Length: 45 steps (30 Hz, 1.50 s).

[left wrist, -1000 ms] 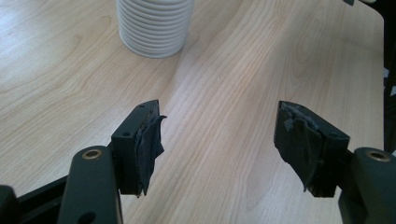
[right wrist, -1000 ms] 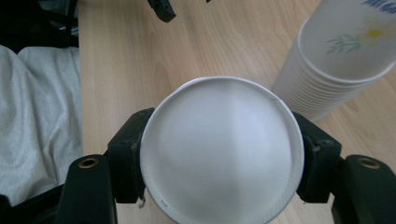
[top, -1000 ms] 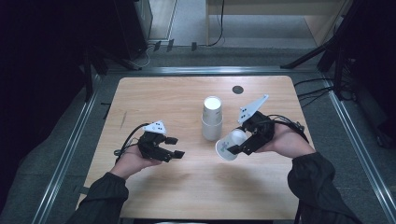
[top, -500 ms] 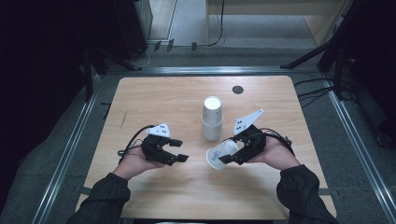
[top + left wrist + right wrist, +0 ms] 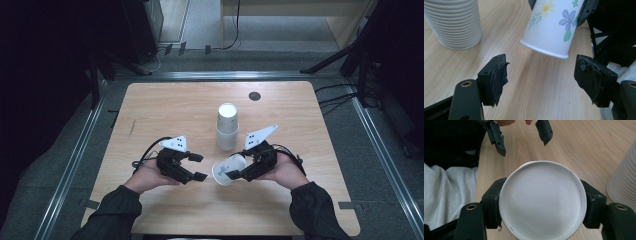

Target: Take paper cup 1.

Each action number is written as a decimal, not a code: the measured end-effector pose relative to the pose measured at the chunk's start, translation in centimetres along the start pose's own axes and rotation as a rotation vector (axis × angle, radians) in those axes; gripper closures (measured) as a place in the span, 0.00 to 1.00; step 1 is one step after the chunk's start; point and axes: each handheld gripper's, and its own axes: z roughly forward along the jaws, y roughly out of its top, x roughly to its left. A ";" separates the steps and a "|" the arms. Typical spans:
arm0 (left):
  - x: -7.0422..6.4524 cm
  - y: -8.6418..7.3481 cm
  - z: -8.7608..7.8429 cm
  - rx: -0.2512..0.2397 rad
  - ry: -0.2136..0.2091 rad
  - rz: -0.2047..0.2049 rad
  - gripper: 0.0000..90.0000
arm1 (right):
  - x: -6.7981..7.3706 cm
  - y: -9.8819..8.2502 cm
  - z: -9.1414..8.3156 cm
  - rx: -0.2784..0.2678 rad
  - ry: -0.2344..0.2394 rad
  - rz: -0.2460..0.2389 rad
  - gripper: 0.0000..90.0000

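Right tongs (image 5: pixel 235 174) clamp a floral paper cup (image 5: pixel 227 169), its mouth hidden; left tongs (image 5: pixel 197 167) gape empty near the table's (image 5: pixel 150 100) front edge.

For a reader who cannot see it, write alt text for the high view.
At a wooden table, the right gripper holds a floral paper cup tilted on its side, mouth toward the open left gripper. A stack of white cups stands upright behind them.

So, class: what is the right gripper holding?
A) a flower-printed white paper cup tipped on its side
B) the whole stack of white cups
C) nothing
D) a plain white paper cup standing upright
A: the right gripper is clamped on the flower-printed white paper cup, which is tipped with its rim toward the left gripper.
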 end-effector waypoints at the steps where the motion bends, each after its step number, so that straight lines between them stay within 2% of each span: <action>1: -0.1 0.0 0.1 0.003 -0.001 0.004 0.30 | 0.0 0.1 0.2 -0.003 0.011 0.002 0.37; 9: -0.4 0.2 0.3 -0.014 -0.027 0.035 0.29 | 0.5 0.8 1.3 -0.021 0.040 0.006 0.37; 12: -0.5 0.3 0.6 -0.005 -0.033 0.048 0.29 | 0.6 1.0 1.6 -0.037 0.058 0.008 0.37; 15: -0.7 0.3 0.8 0.000 -0.032 0.065 0.29 | 0.7 1.2 1.8 -0.026 0.061 0.007 0.37; 24: -0.8 0.5 1.6 0.005 -0.042 0.079 0.26 | 1.0 1.6 2.1 -0.033 0.064 0.017 0.37; 32: -1.1 0.5 2.0 0.027 -0.042 0.121 0.26 | 1.1 1.9 2.8 -0.033 0.088 0.023 0.37; 37: -1.3 0.4 2.1 0.032 -0.046 0.134 0.29 | 1.2 2.0 3.1 -0.032 0.092 0.025 0.37; 40: -1.3 0.5 2.1 0.032 -0.052 0.118 0.31 | 1.3 2.1 3.1 -0.033 0.093 0.024 0.38; 45: -1.3 0.6 1.9 0.031 -0.050 0.122 0.33 | 1.2 2.1 2.9 -0.042 0.094 0.027 0.38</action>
